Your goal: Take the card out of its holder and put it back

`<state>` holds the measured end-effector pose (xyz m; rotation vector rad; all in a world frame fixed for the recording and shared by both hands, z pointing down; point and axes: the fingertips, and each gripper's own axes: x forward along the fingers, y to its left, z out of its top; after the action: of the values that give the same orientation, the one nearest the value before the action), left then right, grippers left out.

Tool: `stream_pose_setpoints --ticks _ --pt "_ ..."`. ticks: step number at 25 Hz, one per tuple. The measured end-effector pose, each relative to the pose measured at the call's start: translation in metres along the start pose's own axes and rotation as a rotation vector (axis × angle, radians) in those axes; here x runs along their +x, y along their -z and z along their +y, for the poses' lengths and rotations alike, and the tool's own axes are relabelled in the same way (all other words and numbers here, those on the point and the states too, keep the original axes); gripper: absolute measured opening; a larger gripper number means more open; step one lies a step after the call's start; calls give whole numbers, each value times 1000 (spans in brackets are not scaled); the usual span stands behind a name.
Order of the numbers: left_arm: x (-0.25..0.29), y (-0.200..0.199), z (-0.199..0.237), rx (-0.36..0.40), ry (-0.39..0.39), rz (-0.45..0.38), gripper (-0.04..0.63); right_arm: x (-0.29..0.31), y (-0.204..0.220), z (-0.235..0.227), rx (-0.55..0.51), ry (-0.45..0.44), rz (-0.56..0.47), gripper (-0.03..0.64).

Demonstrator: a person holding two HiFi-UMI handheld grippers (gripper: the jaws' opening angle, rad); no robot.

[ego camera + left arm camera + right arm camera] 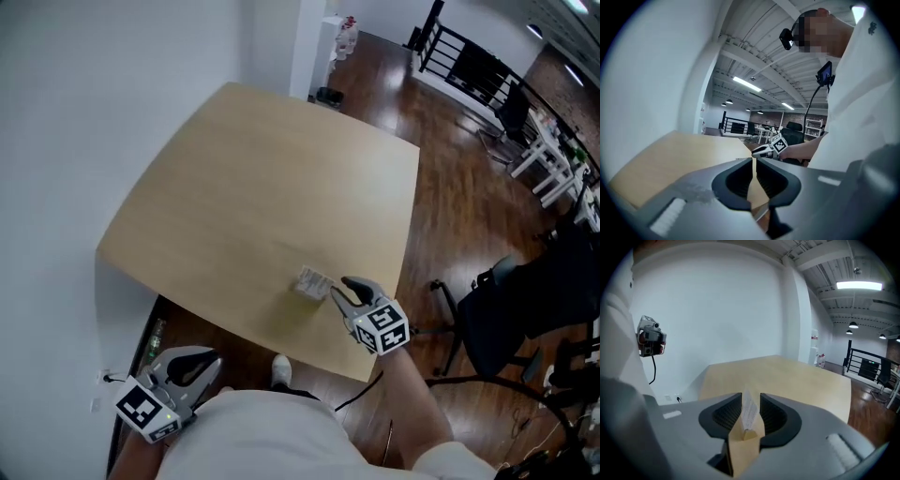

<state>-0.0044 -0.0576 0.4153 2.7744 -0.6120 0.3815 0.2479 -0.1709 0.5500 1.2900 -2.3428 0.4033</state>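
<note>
Card (749,409) is seen upright in its holder (746,433), inside the gap of the right gripper (750,405). The jaws are parted around it, and contact with either pad can't be made out. The holder's base is barely made out against the table (272,187) behind it. Print on the card is too blurred to be read. In the head view, card and holder are merged into one small pale block near the table's near edge, with the right gripper's tips just beside it. Left gripper (753,161) is shown with jaws brought together and nothing between them. It is held off the table, low beside the near left corner. In the head view it is partly cut off by the white shirt (253,431). From its own view the holder is hidden, and only the right gripper's marker cube and forearm are seen past the tips. Counted: one card, one holder, one table, two grippers.
</note>
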Motion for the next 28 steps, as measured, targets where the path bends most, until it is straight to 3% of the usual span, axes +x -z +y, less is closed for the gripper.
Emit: stream_pose_setpoints --ticks 11,19,28 --pt "10 -3 14 -40 -148 14 31 58 25 4 -5 -210 76 121" --pt "14 -4 18 -49 -164 21 31 64 26 10 4 -256 63 37" --pt "13 0 20 -49 -163 37 31 62 22 14 7 -282 46 23"
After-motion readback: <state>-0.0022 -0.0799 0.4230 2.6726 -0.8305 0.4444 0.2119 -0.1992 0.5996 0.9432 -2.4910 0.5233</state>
